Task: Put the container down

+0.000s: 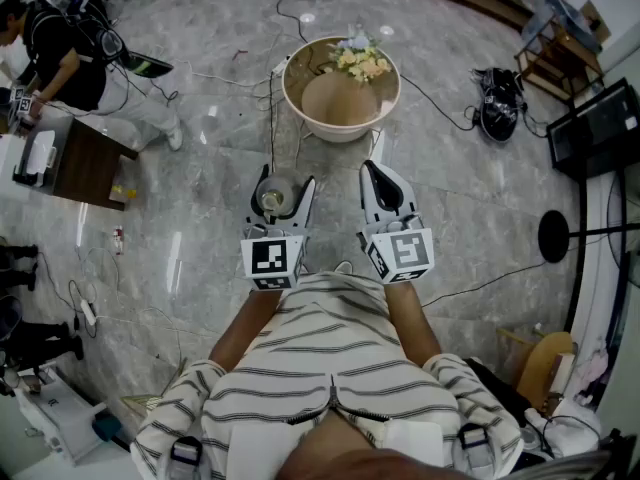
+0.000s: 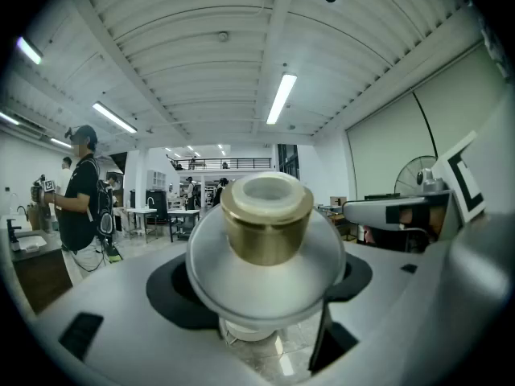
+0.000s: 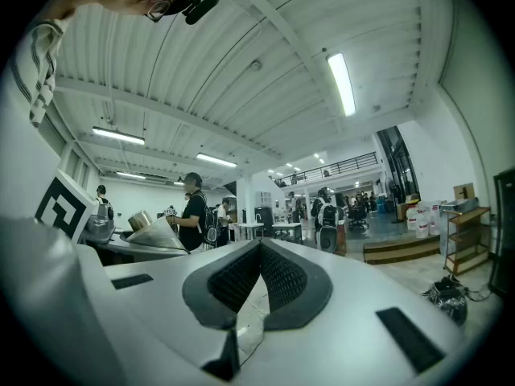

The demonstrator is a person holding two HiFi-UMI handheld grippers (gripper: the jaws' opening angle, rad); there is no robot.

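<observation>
The left hand-held gripper [image 1: 286, 190] was clamped on the container [image 2: 265, 244]. The right hand-held gripper [image 3: 259, 246] was held with jaws pressed together.

No legible text or numbers

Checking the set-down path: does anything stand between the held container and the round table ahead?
Nothing visible does. Only floor with a cable lies between the container in the left gripper and the table; flowers sit at its far edge.
</observation>
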